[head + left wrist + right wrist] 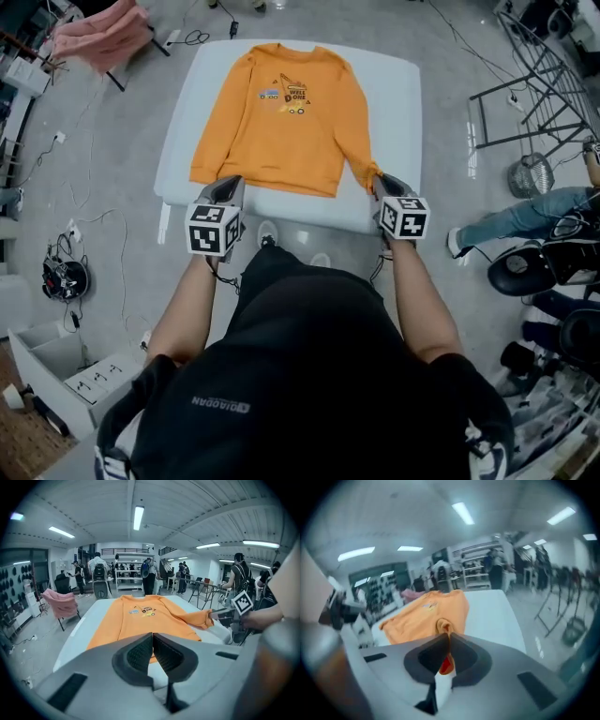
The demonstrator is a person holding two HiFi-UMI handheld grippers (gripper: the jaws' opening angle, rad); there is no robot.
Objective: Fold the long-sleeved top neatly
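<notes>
Left of the table (173,159), I see a coil of cables (64,277) on the floor and, further back, a pink cloth (98,33). My left gripper (228,183) hangs over the table's near edge, jaws pressed together and empty, just before the hem of the orange long-sleeved top (281,122). The top lies flat, print up, in the table's middle. My right gripper (379,180) pinches the sleeve cuff (368,174) close to the near edge. The table's right strip gives free room. A metal rack (534,94) stands well apart, right of the table.
</notes>
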